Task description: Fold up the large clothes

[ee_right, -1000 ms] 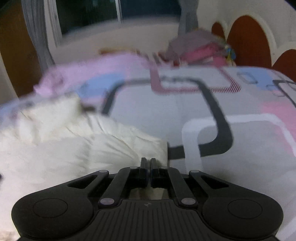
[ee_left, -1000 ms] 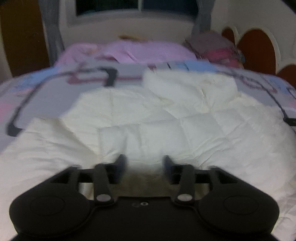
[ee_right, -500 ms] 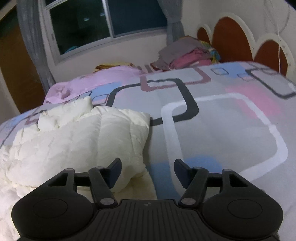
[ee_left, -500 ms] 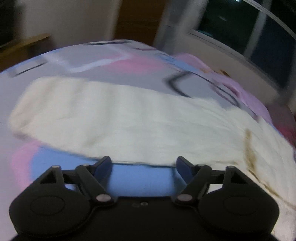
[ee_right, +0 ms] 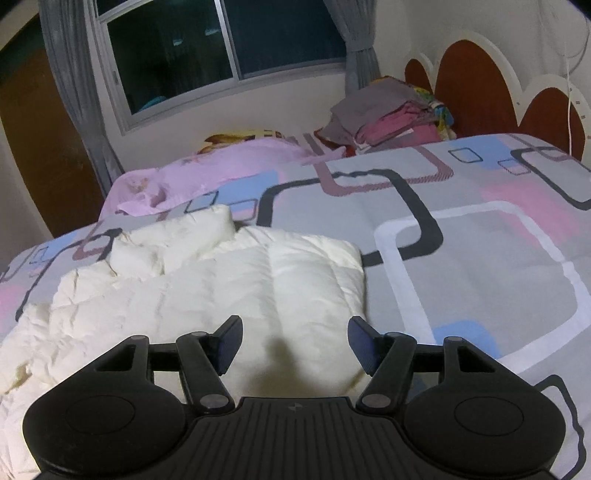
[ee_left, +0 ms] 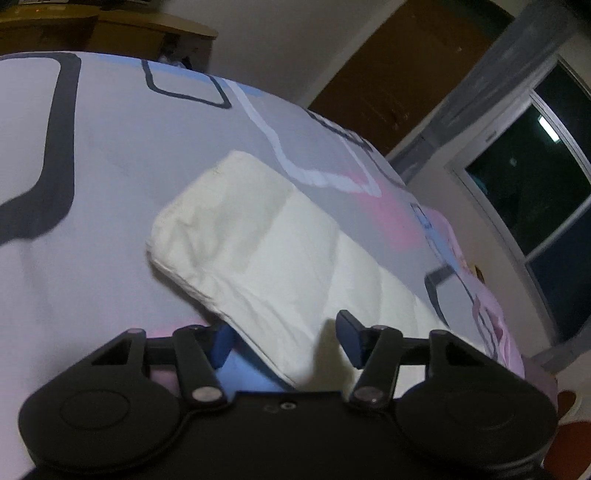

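A cream quilted puffer jacket (ee_right: 207, 291) lies spread on the patterned bedspread (ee_right: 480, 251). In the left wrist view one sleeve (ee_left: 258, 240) stretches out flat to the left, its cuff end far from me. My left gripper (ee_left: 286, 341) is open, and the sleeve's near edge lies between its fingers. My right gripper (ee_right: 295, 343) is open and empty, just above the jacket's folded right side. The jacket's hood (ee_right: 177, 243) bunches at the far end.
A pink blanket (ee_right: 221, 162) and a pile of folded clothes (ee_right: 388, 114) lie at the far side near the headboard (ee_right: 480, 81). A window (ee_right: 221, 48) and curtains stand behind. A wooden door (ee_left: 399, 74) and a desk (ee_left: 110, 26) are beyond the bed's left side.
My right gripper opened, let go of the jacket's edge and pulled back. My left gripper swung left from the jacket body to the outstretched sleeve and opened wider.
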Demonstrator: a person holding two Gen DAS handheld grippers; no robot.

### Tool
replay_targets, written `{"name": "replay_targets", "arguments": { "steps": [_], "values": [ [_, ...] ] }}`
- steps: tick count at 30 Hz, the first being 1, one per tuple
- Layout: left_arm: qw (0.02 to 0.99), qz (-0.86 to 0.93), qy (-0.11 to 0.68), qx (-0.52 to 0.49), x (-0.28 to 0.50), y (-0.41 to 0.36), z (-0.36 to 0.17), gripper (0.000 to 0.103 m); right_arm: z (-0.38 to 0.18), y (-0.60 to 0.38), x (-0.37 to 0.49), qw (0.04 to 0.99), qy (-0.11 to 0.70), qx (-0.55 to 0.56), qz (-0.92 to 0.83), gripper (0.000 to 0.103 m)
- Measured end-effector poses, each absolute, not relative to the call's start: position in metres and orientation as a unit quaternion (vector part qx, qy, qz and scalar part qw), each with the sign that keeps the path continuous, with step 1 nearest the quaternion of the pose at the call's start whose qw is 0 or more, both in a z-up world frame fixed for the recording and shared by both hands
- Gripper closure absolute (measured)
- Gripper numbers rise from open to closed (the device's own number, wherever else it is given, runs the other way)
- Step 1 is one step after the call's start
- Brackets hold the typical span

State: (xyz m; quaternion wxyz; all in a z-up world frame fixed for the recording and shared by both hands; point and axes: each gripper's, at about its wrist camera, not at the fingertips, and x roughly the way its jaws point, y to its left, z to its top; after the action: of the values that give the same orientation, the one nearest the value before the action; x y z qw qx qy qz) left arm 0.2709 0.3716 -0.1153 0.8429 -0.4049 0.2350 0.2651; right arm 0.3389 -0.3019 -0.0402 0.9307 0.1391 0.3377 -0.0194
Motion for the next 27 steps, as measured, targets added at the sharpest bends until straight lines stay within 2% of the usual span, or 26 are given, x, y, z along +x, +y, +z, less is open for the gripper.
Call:
{"name": "replay_targets", "arguments": {
  "steps": [2, 4, 6, 12, 17, 22, 27],
  "values": [
    [0.842, 0.266, 0.230, -0.408, 0.279, 0.382, -0.116, 0.048, -0.035, -0.297, 0.338, 0.932, 0.333, 0.140, -0.025, 0.039],
    [0.844, 0.267, 0.228, -0.405, 0.276, 0.381, -0.114, 0.054, -0.030, -0.293, 0.336, 0.934, 0.329, 0.137, -0.030, 0.039],
    [0.855, 0.254, 0.225, -0.392, 0.284, 0.381, -0.107, 0.096, -0.027, -0.290, 0.335, 0.934, 0.328, 0.135, -0.036, 0.039],
    [0.910, 0.175, 0.183, -0.329, 0.324, 0.350, -0.056, 0.097, -0.021, -0.284, 0.331, 0.936, 0.319, 0.141, -0.051, 0.039],
    [0.946, 0.054, 0.172, -0.270, 0.372, 0.277, -0.012, 0.097, -0.018, -0.283, 0.327, 0.938, 0.313, 0.143, -0.050, 0.039],
    [0.957, -0.046, 0.197, -0.208, 0.412, 0.182, 0.006, 0.097, -0.016, -0.298, 0.325, 0.938, 0.306, 0.152, -0.051, 0.039],
    [0.946, -0.110, 0.256, -0.168, 0.446, 0.087, -0.004, 0.097, -0.020, -0.326, 0.327, 0.935, 0.301, 0.178, -0.052, 0.039]
  ]
}}
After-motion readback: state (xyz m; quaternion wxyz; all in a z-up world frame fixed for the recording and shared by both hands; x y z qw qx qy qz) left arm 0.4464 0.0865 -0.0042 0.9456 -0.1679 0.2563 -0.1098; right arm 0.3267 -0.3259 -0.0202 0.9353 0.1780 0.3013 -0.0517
